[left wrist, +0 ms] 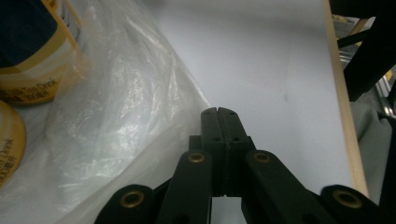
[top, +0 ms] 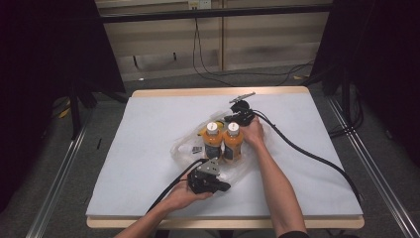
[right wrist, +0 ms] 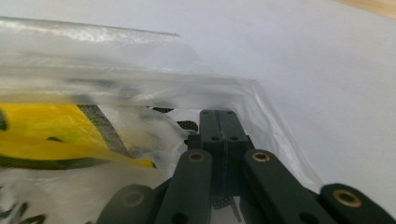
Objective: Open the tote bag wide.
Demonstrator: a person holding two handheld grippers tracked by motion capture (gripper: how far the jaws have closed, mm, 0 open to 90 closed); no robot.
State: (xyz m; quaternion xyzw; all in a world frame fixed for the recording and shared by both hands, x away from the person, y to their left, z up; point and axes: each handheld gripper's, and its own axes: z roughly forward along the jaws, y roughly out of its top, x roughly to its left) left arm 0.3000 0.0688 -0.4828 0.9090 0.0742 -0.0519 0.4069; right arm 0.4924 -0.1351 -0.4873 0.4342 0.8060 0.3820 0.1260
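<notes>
**Two bottles bagged, both tools pinching the film**

Mid-table now: two orange drink bottles [top: 223,141] stand upright side by side, touching, inside a clear plastic bag [top: 184,147] near the centre of the white table [top: 148,124]. That looks like the loading step done, both bottles sitting within the film. What seems left is gathering or closing the bag, or lifting it; the film lies loose and spread around the bottles.

The left tool [top: 212,179] sits at the near edge of the bag, its jaws pressed fully together in the left gripper view [left wrist: 218,112], right at the bag's border. I cannot tell whether film is caught between them. The right tool [top: 241,117] is at the far side, by the bottle caps; in its own view [right wrist: 217,114] the jaws are closed together with film lying over and around them, apparently nipping the bag.

The plastic is thin, glossy and crumpled, catching highlights. The bottles are round, with pale caps, orange contents and yellow-and-dark-blue labels. The table cover is matte and smooth, with a pale wooden edge showing.
</notes>
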